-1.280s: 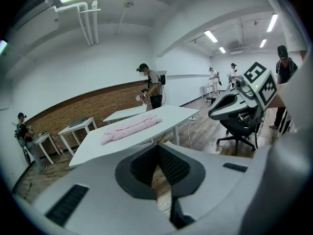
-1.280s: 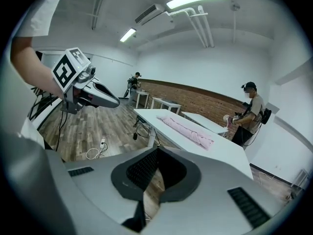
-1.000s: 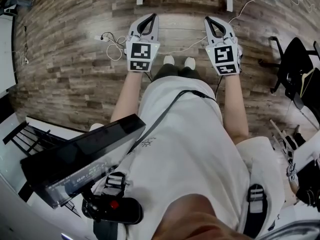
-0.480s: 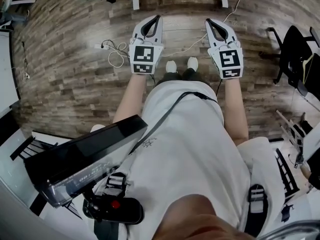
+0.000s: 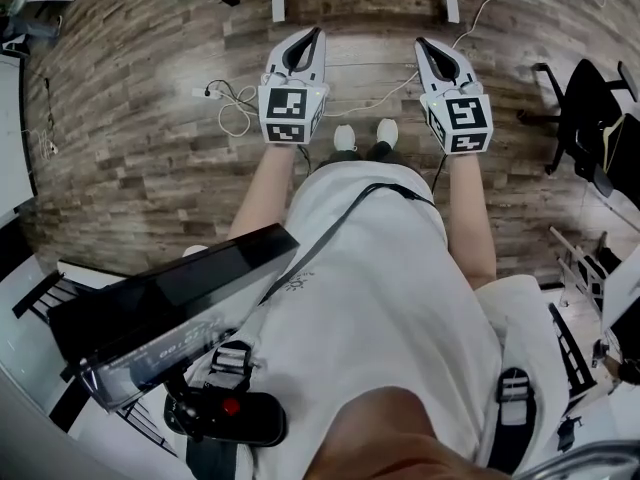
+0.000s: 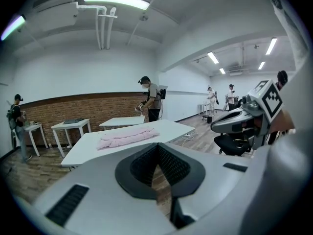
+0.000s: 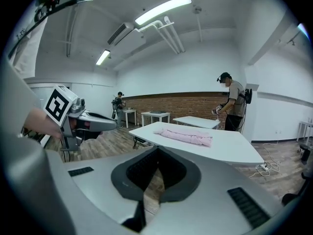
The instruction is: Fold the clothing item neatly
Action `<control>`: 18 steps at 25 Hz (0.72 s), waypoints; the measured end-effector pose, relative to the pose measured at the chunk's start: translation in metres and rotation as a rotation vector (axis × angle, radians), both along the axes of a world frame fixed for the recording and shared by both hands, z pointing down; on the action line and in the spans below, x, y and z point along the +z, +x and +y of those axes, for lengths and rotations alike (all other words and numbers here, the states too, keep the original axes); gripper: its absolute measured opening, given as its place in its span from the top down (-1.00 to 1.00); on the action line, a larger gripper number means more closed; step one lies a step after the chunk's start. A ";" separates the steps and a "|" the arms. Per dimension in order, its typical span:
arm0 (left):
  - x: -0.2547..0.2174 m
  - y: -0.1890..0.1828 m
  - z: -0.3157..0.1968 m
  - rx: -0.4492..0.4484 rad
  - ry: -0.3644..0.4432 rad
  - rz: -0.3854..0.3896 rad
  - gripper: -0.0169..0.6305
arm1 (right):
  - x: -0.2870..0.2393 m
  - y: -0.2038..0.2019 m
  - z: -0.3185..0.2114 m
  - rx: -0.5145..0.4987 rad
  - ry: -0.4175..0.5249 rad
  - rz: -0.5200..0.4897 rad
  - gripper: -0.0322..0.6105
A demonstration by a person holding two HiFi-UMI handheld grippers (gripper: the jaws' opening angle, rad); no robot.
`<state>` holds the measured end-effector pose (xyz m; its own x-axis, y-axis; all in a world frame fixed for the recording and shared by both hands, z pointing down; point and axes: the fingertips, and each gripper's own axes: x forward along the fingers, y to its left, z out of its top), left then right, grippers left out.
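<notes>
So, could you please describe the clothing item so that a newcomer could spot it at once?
Look toward the brick wall at the far end of the room, then to the large white table standing in front of it. The clothing item lies stretched along that tabletop, a rumpled roll of cloth. It is pale pink, the only coloured thing on that bare white top.

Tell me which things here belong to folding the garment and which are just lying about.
Part of the job:
- pink garment, lying in a long bundle on the white table
- left gripper and right gripper, fingers shut, both empty

Just lying about:
- white cable on the floor
- black office chair
- smaller tables behind
- person at another table
</notes>
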<state>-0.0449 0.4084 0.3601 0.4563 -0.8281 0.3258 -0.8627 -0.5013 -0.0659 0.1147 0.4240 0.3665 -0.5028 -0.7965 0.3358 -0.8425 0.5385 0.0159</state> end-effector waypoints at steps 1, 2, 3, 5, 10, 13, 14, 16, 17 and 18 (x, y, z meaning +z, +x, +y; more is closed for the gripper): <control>0.002 0.002 0.000 -0.001 0.000 0.000 0.94 | 0.001 0.002 -0.002 -0.001 -0.001 -0.007 0.89; 0.003 0.004 0.000 -0.002 0.001 -0.001 0.94 | 0.002 0.005 -0.004 0.000 -0.002 -0.013 0.89; 0.003 0.005 0.000 -0.003 0.002 0.000 0.94 | 0.001 0.007 -0.004 0.002 -0.002 -0.015 0.89; -0.002 -0.001 0.004 -0.005 0.008 0.003 0.94 | -0.004 0.004 -0.002 0.004 0.004 -0.007 0.89; -0.011 -0.013 0.008 -0.006 0.018 0.004 0.94 | -0.013 -0.005 0.002 0.004 0.012 0.011 0.89; -0.010 -0.011 0.005 -0.011 0.019 0.003 0.94 | -0.012 -0.003 0.000 -0.001 0.011 0.014 0.89; -0.013 -0.014 0.006 -0.012 0.020 0.004 0.94 | -0.014 -0.007 0.001 -0.003 0.012 0.015 0.89; -0.017 -0.022 0.010 -0.015 0.024 0.007 0.94 | -0.019 -0.016 0.005 -0.007 0.016 0.018 0.89; -0.018 -0.025 0.012 -0.016 0.025 0.008 0.94 | -0.020 -0.018 0.006 -0.008 0.017 0.018 0.89; -0.019 -0.026 0.013 -0.018 0.027 0.008 0.94 | -0.020 -0.020 0.007 -0.009 0.018 0.019 0.89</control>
<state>-0.0709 0.4212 0.3415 0.4442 -0.8443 0.2998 -0.8719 -0.4843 -0.0721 0.0948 0.4312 0.3461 -0.5038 -0.7981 0.3305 -0.8371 0.5456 0.0414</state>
